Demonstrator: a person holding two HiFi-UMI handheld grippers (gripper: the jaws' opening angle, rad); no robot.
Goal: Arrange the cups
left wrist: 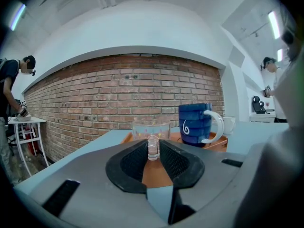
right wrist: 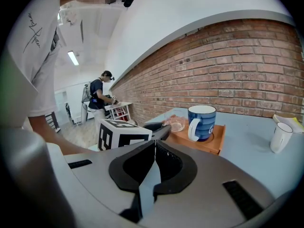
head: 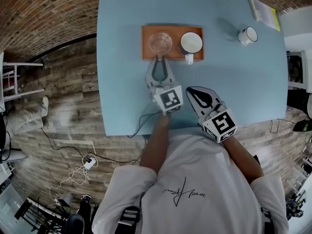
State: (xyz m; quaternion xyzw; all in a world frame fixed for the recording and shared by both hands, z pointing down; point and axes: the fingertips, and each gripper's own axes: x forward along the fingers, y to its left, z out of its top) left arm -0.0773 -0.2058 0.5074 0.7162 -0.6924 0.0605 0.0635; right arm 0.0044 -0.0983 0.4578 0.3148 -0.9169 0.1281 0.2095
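A clear glass cup (head: 160,43) and a blue mug (head: 191,43) with a white inside stand side by side on an orange tray (head: 175,55). My left gripper (head: 159,59) reaches to the tray's near edge. In the left gripper view its jaws are closed on the glass cup's handle (left wrist: 152,147), with the cup's body (left wrist: 151,128) just beyond and the blue mug (left wrist: 197,125) to the right. My right gripper (head: 191,89) rests shut and empty over the table, nearer the person. A white mug (head: 247,35) stands alone at the far right.
The light blue table (head: 122,82) carries a yellow-green booklet (head: 264,11) at its far right corner. In the right gripper view the tray (right wrist: 209,144), blue mug (right wrist: 202,122) and white mug (right wrist: 280,137) lie ahead. A brick wall and other people stand beyond.
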